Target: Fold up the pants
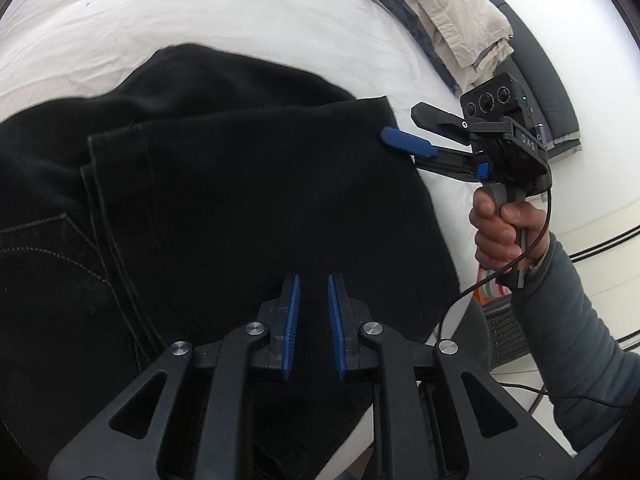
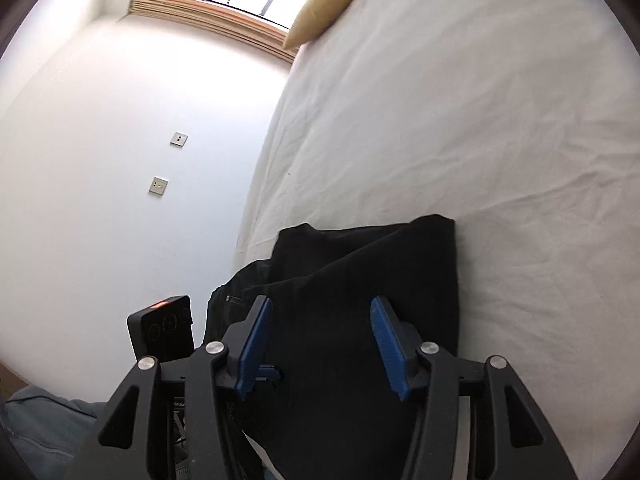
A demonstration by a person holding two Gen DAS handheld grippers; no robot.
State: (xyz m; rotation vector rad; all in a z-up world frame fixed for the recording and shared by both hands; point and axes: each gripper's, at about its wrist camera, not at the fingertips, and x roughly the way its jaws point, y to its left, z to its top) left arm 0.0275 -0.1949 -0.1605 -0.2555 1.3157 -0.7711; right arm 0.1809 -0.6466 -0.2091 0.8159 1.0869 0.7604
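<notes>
Black pants (image 1: 240, 180) lie folded on the white bed (image 1: 200, 8), with a hem edge and a back pocket's stitching showing at the left. My left gripper (image 1: 313, 284) hovers over the cloth near its front edge; its blue pads stand a narrow gap apart with nothing pinched. My right gripper (image 1: 400, 128), held by a hand (image 1: 496, 228), reaches in from the right at the pants' far right corner, one blue pad resting over the cloth edge. In the right wrist view the pants (image 2: 360, 280) lie under my right gripper (image 2: 320, 306), open wide and empty.
A pile of beige and grey clothes (image 1: 448, 20) lies at the bed's far right corner. A tan pillow (image 2: 324, 8) sits at the head of the bed (image 2: 480, 120) by the window. A white wall (image 2: 120, 140) runs along the bed's left side. A cable (image 1: 516, 256) hangs from the right gripper.
</notes>
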